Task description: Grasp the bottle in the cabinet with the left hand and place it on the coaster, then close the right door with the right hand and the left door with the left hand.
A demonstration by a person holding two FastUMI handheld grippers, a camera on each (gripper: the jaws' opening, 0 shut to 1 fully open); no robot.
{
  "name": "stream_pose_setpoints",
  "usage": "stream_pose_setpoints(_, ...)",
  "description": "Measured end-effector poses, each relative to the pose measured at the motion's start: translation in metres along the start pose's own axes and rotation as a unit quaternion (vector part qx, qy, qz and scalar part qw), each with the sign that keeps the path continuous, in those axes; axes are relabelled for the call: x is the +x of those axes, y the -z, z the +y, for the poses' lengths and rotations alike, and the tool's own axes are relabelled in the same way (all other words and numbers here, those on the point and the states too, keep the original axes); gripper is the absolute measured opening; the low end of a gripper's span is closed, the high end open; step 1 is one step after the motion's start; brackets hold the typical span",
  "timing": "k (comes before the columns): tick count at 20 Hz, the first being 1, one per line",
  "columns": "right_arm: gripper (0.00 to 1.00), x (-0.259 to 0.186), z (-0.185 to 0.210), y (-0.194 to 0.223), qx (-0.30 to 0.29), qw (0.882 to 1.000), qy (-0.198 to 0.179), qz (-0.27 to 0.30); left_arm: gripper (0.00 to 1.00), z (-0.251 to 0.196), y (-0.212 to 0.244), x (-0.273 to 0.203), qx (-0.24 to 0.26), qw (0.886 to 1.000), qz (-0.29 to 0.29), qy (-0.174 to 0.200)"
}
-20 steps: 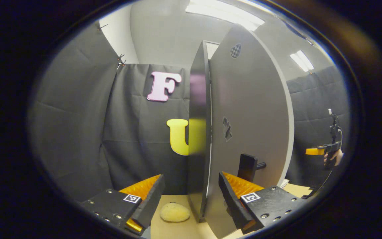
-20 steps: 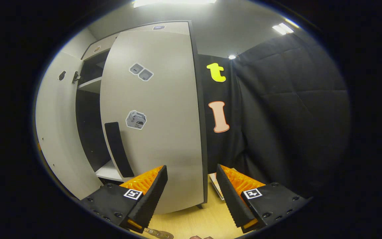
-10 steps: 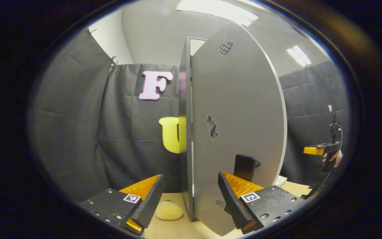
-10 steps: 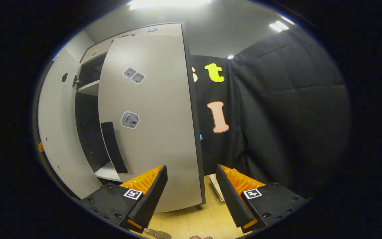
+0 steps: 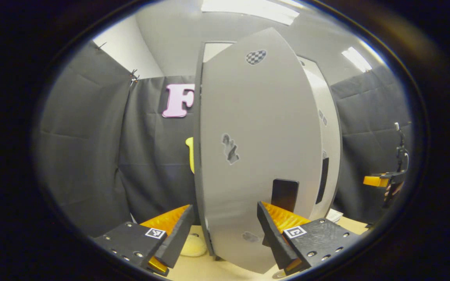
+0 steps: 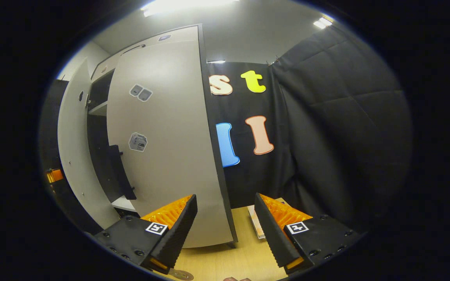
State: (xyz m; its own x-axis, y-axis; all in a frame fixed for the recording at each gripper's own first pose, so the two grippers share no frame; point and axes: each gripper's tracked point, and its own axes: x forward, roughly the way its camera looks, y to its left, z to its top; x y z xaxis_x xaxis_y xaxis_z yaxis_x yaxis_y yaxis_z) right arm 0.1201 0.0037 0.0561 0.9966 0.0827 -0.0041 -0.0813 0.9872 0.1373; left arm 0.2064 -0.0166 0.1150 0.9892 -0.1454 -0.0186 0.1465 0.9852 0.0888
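In the left gripper view the left tongs (image 5: 224, 226) stand released, nothing between the fingers, and the left door (image 5: 256, 156) rises directly ahead of them, its dark edge between the two fingers and its black handle (image 5: 284, 194) just above the right-hand finger. A pale rounded object (image 5: 193, 246) lies on the desk (image 5: 225, 271) just ahead of the left-hand finger, partly hidden by the door. Beyond the left door's far edge the right door (image 5: 328, 156) shows, and farther right the other tongs (image 5: 377, 180) hang in the air. In the right gripper view the right tongs (image 6: 225, 226) are likewise released and empty, with the right door (image 6: 162, 156) ahead and to their left, nearly closed but with a dark gap of cabinet interior (image 6: 100, 156) open beside it. The bottle and coaster cannot be made out, so that step cannot be judged; both doors look partly closed, with final pushes left. The desk is light wood, ringed by black cloth under ceiling lights.
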Motion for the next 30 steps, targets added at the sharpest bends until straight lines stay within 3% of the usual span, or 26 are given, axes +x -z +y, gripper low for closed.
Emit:
stream_pose_setpoints(5, 0.94, -0.001, -0.043, 0.016, 0.011, 0.999, -0.017, 0.026, 0.93, -0.060, -0.002, -0.007, -0.002, 0.999, 0.000, -0.036)
stream_pose_setpoints(11, 0.94, 0.000, -0.076, 0.028, -0.018, 0.999, -0.030, 0.035, 0.93, -0.084, 0.006, -0.057, -0.007, 0.997, 0.009, -0.072)
stream_pose_setpoints(18, 0.91, 0.000, -0.060, 0.015, -0.004, 0.999, -0.049, -0.001, 0.94, -0.084, -0.007, -0.109, -0.057, 0.995, -0.023, -0.079)
stream_pose_setpoints(22, 0.95, 0.009, -0.041, 0.013, -0.005, 0.998, -0.065, -0.007, 0.93, -0.073, -0.009, -0.147, -0.091, 0.988, -0.052, -0.116)
stream_pose_setpoints(27, 0.92, 0.017, -0.018, 0.017, -0.005, 0.997, -0.070, 0.011, 0.93, -0.052, 0.008, -0.163, -0.059, 0.988, -0.019, -0.141)
stream_pose_setpoints(30, 0.94, 0.016, -0.008, 0.012, -0.004, 0.998, -0.068, 0.008, 0.94, -0.044, 0.011, -0.158, -0.046, 0.990, -0.011, -0.132)
